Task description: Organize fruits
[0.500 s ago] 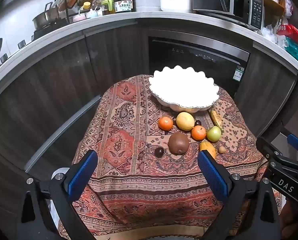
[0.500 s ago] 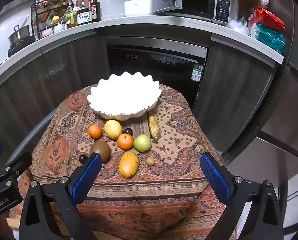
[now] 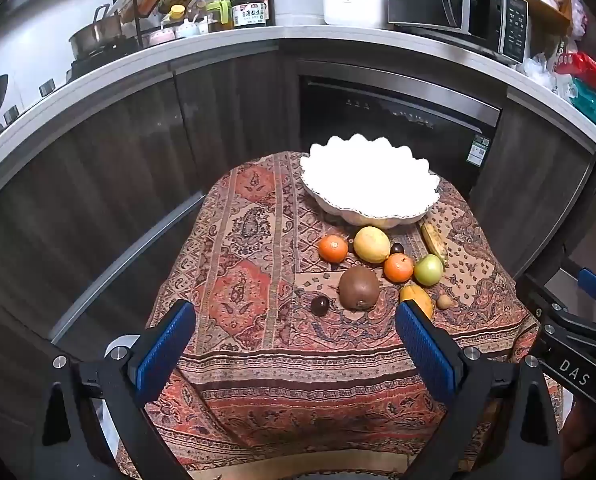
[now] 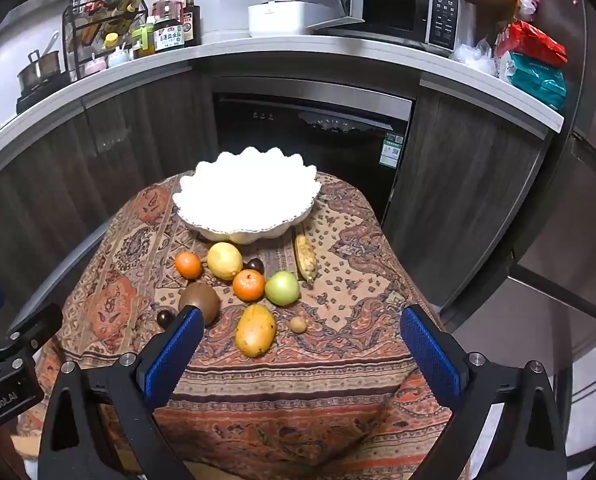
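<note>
My left gripper point(image 3: 296, 344) and right gripper point(image 4: 300, 346) hang above the near edge of a small table draped in a patterned cloth point(image 4: 338, 360), both with jaws spread wide and nothing between them. The fruits lie loose on the cloth in front of a white scalloped bowl point(image 4: 246, 196), whose inside is so overexposed that I cannot say what, if anything, it contains. From the right wrist I see two oranges point(image 4: 249, 285), a lemon point(image 4: 225, 261), a green apple point(image 4: 283, 288), a mango point(image 4: 255, 330), a spotted banana point(image 4: 306, 258) and a small tan fruit point(image 4: 298, 324) too tiny to name. My right gripper's left finger covers part of the brown kiwi point(image 4: 198, 300), and a dark round fruit point(image 4: 165, 317) sits just beside it; another dark one point(image 4: 255, 265) is half hidden behind the lemon and orange. From the left wrist, my left gripper's right finger cuts off the lower half of the mango point(image 3: 416, 296). The far edge of the bowl blurs into glare.
</note>
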`<state>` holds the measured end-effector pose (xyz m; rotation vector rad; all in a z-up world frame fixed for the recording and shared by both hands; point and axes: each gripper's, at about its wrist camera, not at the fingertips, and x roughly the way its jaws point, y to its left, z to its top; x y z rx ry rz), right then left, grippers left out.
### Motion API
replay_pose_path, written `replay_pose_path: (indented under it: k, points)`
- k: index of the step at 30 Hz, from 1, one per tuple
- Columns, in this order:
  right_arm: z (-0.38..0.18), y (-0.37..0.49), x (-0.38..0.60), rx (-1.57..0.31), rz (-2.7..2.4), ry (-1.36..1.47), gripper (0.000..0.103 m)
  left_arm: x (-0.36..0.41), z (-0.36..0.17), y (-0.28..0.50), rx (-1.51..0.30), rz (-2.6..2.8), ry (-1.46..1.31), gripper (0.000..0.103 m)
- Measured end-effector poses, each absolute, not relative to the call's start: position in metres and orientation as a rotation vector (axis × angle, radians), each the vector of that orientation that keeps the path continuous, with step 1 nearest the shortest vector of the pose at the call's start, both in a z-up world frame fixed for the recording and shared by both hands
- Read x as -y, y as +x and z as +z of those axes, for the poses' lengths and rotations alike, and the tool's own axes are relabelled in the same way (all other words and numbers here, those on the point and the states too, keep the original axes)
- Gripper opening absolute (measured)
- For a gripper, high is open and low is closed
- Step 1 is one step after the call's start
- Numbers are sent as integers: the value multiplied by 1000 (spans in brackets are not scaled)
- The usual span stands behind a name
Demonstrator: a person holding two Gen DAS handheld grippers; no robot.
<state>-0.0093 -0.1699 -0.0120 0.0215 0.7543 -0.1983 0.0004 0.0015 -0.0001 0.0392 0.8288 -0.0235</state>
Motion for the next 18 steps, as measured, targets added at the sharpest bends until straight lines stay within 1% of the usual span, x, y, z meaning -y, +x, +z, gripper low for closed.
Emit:
replay_pose_path:
  k: [18]
  points:
    - [-8, -12, 172, -743, -205, 22, 100, -4, 3, 0, -824, -27, 39, 102]
